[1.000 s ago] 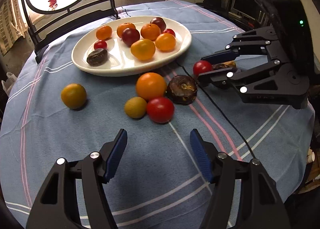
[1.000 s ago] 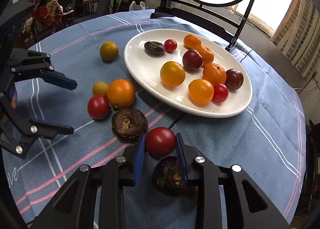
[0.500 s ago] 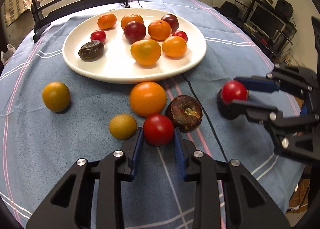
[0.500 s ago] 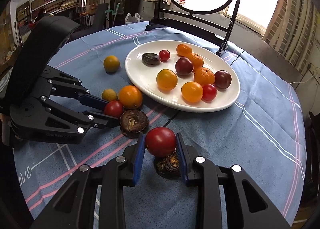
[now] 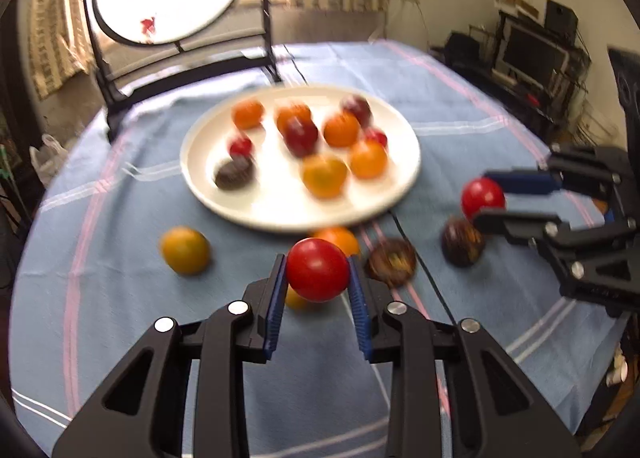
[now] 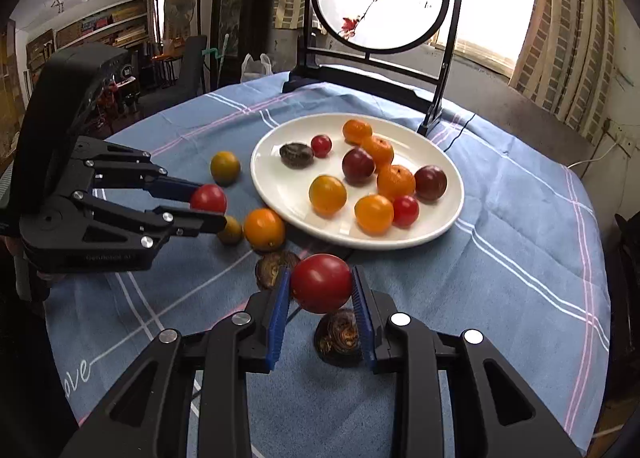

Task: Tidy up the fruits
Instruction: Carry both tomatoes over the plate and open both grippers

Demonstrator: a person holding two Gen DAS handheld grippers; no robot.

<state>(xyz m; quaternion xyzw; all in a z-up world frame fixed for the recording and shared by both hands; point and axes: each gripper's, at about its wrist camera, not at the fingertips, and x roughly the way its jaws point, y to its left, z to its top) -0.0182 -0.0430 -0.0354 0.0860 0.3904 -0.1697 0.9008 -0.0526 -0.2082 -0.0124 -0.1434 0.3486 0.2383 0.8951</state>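
Both grippers grip: left gripper (image 5: 318, 278) pinches a red tomato (image 5: 318, 270) (lifted); right gripper (image 6: 321, 290) another tomato (image 6: 321, 283).

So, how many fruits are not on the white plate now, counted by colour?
Red fruit: 2, one in the right tongs, one in the left tongs
Orange or yellow fruit: 3
Dark brown fruit: 2
Total: 7
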